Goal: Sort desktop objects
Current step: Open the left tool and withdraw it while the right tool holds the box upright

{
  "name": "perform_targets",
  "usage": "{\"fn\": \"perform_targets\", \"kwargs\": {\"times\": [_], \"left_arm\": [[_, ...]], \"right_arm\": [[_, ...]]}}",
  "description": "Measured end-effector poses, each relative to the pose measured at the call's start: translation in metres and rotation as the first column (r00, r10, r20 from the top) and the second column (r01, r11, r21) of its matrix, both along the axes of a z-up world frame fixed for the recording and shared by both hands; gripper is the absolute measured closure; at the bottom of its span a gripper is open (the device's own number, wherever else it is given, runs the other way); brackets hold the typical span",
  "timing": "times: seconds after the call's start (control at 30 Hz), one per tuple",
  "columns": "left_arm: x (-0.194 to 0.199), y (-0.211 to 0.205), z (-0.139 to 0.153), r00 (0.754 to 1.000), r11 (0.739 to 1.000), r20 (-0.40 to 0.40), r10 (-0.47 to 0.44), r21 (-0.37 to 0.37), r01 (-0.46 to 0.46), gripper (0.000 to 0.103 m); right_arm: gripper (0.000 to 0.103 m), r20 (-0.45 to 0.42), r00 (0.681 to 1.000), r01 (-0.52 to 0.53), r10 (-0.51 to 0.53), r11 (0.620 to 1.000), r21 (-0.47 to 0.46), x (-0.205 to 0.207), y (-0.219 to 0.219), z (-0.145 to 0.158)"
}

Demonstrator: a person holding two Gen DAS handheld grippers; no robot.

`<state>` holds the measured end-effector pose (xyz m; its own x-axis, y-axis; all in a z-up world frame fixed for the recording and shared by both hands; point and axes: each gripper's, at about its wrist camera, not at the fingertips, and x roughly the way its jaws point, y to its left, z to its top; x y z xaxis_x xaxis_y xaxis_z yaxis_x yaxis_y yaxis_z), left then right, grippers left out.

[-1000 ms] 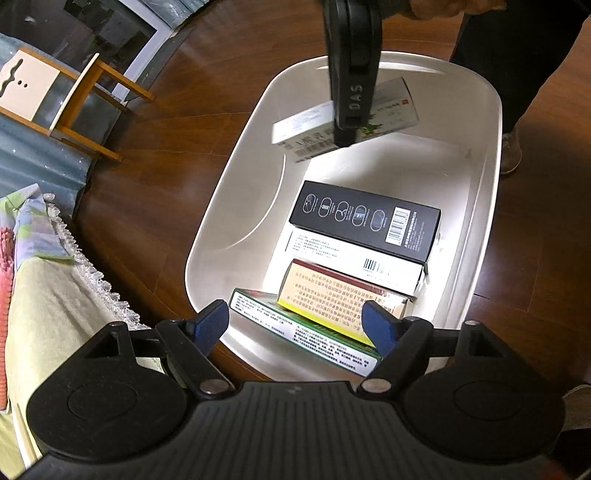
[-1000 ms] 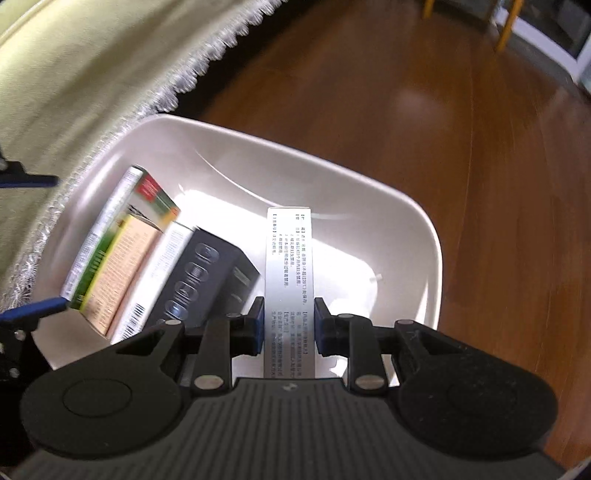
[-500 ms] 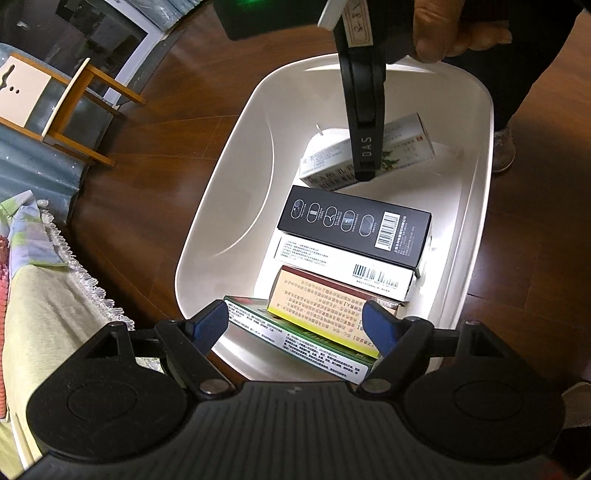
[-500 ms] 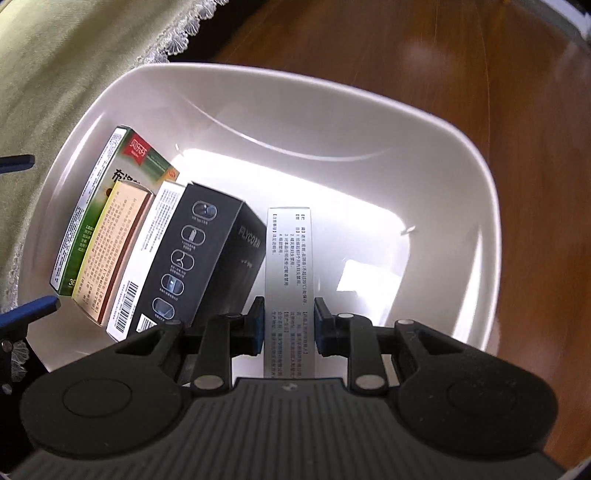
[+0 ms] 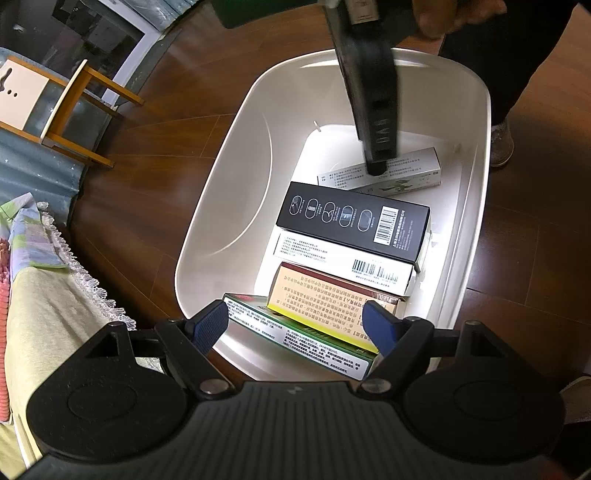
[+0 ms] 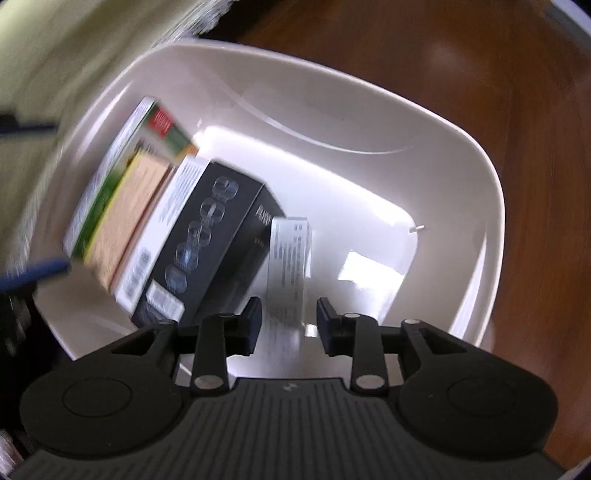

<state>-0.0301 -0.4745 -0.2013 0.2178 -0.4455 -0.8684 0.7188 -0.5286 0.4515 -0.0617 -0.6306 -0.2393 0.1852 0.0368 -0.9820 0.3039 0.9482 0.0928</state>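
A big white tub (image 5: 236,155) sits on the brown wood floor (image 5: 147,155). Inside it, boxes stand in a row, leaning on each other. Nearest the left gripper (image 5: 295,326) is a green box (image 5: 295,343), then a yellow box (image 5: 321,302), then a white box with a bar code (image 5: 343,260), then a black box (image 5: 351,218). At the far end lies a small white box (image 5: 410,173), just beside the black box.

The left gripper hangs over the near rim of the tub. Its blue fingers (image 5: 208,323) are spread wide and hold nothing.

The right gripper (image 6: 288,325) reaches down into the tub from the far side. In its own view the picture is blurry. Its fingers (image 6: 253,325) are parted, with a little gap on each side of the small white box (image 6: 288,258), so it does not squeeze the box. The box rests on the tub's floor.

A cream cloth with a lace edge (image 5: 55,295) lies at the left. A wooden chair (image 5: 74,110) stands far left. A person's hand (image 5: 454,18) holds the right gripper at the top.
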Motion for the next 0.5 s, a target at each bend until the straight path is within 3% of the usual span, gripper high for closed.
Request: {"fn": "perform_targets", "kwargs": {"times": [0.1,0.3,0.5], "left_arm": [[0.001,0.0,0.0,1.0,1.0,0.001,-0.002,0.002,0.002,0.022],[-0.001,0.001,0.0,1.0,1.0,0.002,-0.009,0.005,0.009,0.022],[-0.001,0.003,-0.001,1.0,1.0,0.003,-0.014,0.008,0.014,0.022]], "right_arm": [[0.072,-0.034,0.992,-0.121,0.119,0.99,-0.074,-0.001,0.014,0.0],[0.072,-0.092,0.968,-0.25,0.235,0.942,-0.223,-0.005,0.026,-0.006],[0.072,-0.15,0.933,-0.354,0.326,0.903,-0.243,-0.004,0.038,-0.022]]}}
